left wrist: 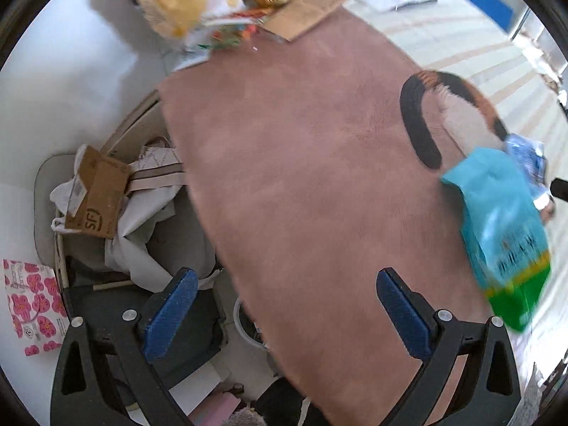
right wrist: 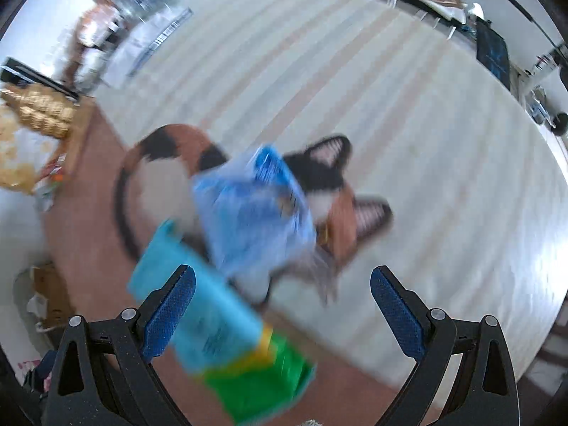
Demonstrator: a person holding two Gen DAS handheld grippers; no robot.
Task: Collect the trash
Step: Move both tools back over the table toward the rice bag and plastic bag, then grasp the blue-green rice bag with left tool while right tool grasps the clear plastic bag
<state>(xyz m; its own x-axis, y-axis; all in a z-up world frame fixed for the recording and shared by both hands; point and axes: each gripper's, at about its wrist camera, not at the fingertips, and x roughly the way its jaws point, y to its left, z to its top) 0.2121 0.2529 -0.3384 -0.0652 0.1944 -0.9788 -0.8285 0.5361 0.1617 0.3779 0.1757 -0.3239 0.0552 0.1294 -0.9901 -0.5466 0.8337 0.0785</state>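
Observation:
A turquoise and green snack bag (left wrist: 500,238) lies on the pink cat-pattern rug (left wrist: 301,177), with a crumpled blue wrapper (left wrist: 527,163) beside it. In the right wrist view the snack bag (right wrist: 220,333) and blue wrapper (right wrist: 255,213) are blurred, just ahead of my right gripper (right wrist: 282,312), which is open and empty above them. My left gripper (left wrist: 287,316) is open and empty over the rug's near edge. More wrappers and a yellow snack packet (left wrist: 170,3) lie at the rug's far end, beside a cardboard piece (left wrist: 305,14).
A bin area to the left holds a brown SF cardboard box (left wrist: 99,198) and white bags (left wrist: 142,220). A pink flowered paper (left wrist: 32,305) lies on the white floor. A striped mat (right wrist: 390,106) lies beyond the rug, with clutter at its far edge.

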